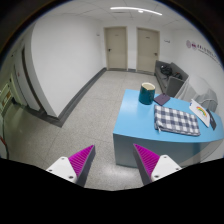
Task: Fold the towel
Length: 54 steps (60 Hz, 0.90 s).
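checked towel [177, 120] beyond open gripper [112, 158]

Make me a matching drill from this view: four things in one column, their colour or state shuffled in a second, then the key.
Things:
1. towel
2. table
3. tongs
4. cup

Descriptions:
A. light blue top
B. dark, standing at the table's far end
C. checked, lying flat on the table
D. open, holding nothing, short of the table

Pairs: 1-C, 2-A, 3-D, 4-B
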Available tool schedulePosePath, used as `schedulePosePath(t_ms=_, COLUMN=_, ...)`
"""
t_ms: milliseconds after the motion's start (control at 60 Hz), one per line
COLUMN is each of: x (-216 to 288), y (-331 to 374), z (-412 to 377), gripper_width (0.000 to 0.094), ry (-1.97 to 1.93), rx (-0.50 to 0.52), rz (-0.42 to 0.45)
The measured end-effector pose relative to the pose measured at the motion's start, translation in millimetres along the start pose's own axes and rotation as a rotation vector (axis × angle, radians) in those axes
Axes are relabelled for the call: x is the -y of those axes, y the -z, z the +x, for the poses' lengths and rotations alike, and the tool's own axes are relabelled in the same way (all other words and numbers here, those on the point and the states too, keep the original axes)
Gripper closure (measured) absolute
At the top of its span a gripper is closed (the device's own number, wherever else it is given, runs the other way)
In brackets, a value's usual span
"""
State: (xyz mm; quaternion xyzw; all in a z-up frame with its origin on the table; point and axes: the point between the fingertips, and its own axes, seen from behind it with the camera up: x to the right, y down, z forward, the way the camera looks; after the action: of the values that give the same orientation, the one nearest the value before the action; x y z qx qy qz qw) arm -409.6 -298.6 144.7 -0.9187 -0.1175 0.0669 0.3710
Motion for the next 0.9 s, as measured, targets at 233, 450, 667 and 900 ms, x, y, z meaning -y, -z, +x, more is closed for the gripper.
schedulePosePath(t_ms=233, x=12.5, y=-27.2, z=42.5, gripper_width=0.016, ry=-0.059, rx=-0.071, rz=0.018)
schedulePosePath(t_ms=450, x=43.1, y=-104.1, z=143.9, gripper_width=0.0179, ry=-0.099, rx=-0.104, rz=0.038)
schedulePosePath(t_ms=667, x=59.4, y=-210.7, z=225.2, gripper_width=0.0237, ry=-0.043, rx=-0.134, rz=-0.02)
schedulePosePath(t_ms=900, x=50.5, y=-262.6, z=240.7, gripper_width=0.0427, ry=-0.069, rx=-0.07, rz=-0.105)
